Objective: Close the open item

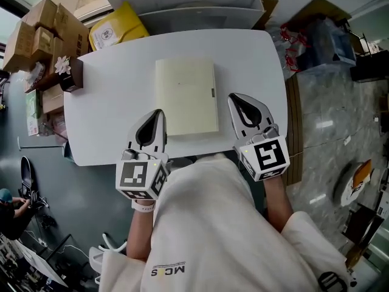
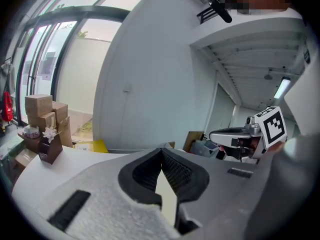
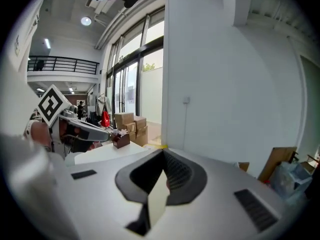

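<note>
A flat cream case (image 1: 186, 96) lies closed on the white table (image 1: 255, 59), with a small clasp on its right edge. My left gripper (image 1: 158, 115) hovers at the case's near left corner, shut on nothing. My right gripper (image 1: 237, 102) hovers just right of the case, also shut and empty. In the left gripper view the jaws meet at their tips (image 2: 161, 151), and a sliver of the cream case (image 2: 167, 196) shows through the gap below. The right gripper view shows the same: tips together (image 3: 162, 154), cream case (image 3: 157, 201) beneath.
A small brown box with a white flower (image 1: 68, 73) stands at the table's left corner. Cardboard boxes (image 1: 39, 29) and a yellow bag (image 1: 118, 26) sit beyond the far left edge. A white panel (image 1: 200, 14) runs behind the table. The person's torso is against the near edge.
</note>
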{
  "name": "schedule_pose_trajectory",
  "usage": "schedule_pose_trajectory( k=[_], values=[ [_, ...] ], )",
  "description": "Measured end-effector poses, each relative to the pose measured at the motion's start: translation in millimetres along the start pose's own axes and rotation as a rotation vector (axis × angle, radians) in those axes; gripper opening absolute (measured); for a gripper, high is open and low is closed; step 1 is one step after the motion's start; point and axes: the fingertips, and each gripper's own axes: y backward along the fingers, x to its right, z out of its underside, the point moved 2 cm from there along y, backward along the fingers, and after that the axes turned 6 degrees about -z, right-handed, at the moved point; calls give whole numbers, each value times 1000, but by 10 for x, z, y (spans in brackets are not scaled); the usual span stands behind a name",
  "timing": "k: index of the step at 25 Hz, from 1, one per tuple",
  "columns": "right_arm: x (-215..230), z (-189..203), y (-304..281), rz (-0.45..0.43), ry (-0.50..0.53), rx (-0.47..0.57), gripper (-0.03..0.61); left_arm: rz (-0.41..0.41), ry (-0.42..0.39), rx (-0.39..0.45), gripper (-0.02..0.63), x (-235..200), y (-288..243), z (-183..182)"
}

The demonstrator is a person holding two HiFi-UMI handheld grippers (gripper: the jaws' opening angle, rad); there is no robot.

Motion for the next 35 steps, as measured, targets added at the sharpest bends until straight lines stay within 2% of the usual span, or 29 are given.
schedule_pose_trajectory(
  k=[6, 10, 35],
  values=[
    [17, -286, 270, 24, 8, 100, 14, -28, 2, 74, 25, -44, 187, -245],
    [14, -295, 374, 43, 21, 149, 14, -28, 4, 118, 25, -45, 251, -315],
    [-26, -166, 504, 51, -12, 174, 14, -24, -17, 120, 25, 87, 320, -273]
  ],
)
